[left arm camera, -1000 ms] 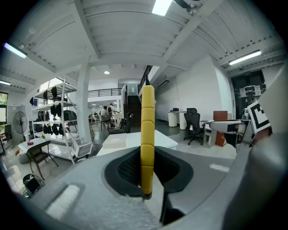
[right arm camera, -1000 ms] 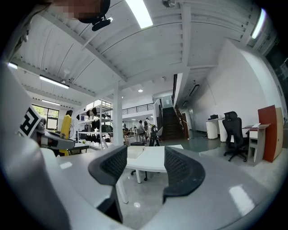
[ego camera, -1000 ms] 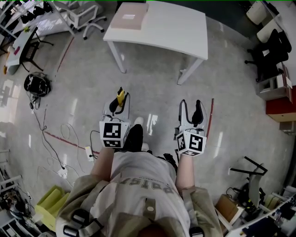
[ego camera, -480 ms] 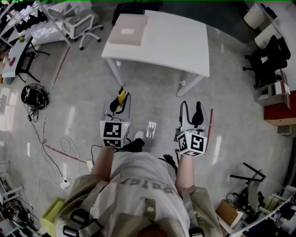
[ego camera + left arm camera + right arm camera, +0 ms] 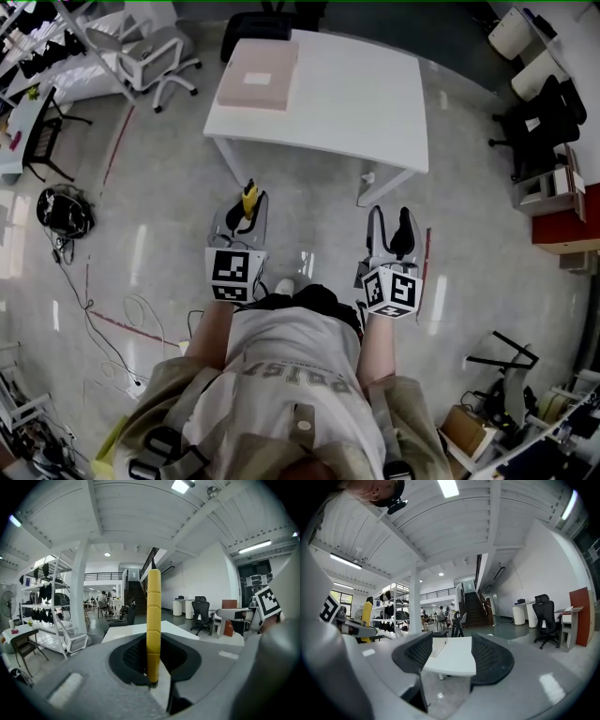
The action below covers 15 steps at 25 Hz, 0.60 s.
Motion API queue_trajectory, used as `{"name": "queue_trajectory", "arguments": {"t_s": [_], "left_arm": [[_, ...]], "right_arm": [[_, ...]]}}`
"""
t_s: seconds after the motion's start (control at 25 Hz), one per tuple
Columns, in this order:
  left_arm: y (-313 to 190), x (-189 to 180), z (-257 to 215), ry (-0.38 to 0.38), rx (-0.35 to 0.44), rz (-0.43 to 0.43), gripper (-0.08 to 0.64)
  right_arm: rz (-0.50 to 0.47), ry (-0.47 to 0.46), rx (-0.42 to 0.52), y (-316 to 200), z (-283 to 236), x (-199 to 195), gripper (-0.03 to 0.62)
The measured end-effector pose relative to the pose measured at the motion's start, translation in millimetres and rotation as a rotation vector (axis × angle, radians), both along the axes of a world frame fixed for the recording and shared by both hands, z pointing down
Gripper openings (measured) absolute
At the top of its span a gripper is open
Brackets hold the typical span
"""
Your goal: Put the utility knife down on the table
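Observation:
My left gripper (image 5: pixel 245 210) is shut on a yellow utility knife (image 5: pixel 248 199), which stands upright between the pads (image 5: pixel 153 629). The right gripper (image 5: pixel 390 228) is open with nothing between its dark pads (image 5: pixel 452 656). Both are held over the floor, a short way in front of the white table (image 5: pixel 347 94), which shows ahead in both gripper views (image 5: pixel 136 630) (image 5: pixel 457 658). The knife also appears at the left edge of the right gripper view (image 5: pixel 367 618).
A pinkish flat box (image 5: pixel 260 73) lies on the table's far left corner. A white office chair (image 5: pixel 155 52) stands left of the table. Black chairs (image 5: pixel 544 112) and a red cabinet (image 5: pixel 567 220) are at the right. Cables (image 5: pixel 66 211) lie on the floor at left.
The person has walked forward with both grippers: the white table has come nearer in the head view. The knife stays gripped in the left gripper; the right stays open.

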<state>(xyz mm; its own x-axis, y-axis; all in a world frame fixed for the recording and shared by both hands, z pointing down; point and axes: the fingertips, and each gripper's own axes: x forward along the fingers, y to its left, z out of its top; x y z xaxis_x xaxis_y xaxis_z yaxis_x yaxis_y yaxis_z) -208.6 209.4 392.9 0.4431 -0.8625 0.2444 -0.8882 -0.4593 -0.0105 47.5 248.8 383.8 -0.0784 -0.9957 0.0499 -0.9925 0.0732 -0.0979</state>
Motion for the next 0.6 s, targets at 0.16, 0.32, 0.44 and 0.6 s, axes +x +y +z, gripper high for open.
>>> {"name": "queue_trajectory", "arguments": {"t_s": [0.16, 0.32, 0.44, 0.6], "left_arm": [[-12, 4, 6, 0.002, -0.019, 0.017, 0.055], [-22, 12, 13, -0.006, -0.039, 0.034, 0.055], [-29, 19, 17, -0.006, -0.052, 0.041, 0.055], [-45, 26, 21, -0.009, -0.057, 0.034, 0.055]], "right_arm": [[0.009, -0.005, -0.014, -11, 5, 0, 0.242], [0.023, -0.006, -0.032, -20, 10, 6, 0.242], [0.031, -0.004, -0.047, -26, 15, 14, 0.242], [0.033, -0.006, -0.054, -44, 20, 24, 0.242]]}}
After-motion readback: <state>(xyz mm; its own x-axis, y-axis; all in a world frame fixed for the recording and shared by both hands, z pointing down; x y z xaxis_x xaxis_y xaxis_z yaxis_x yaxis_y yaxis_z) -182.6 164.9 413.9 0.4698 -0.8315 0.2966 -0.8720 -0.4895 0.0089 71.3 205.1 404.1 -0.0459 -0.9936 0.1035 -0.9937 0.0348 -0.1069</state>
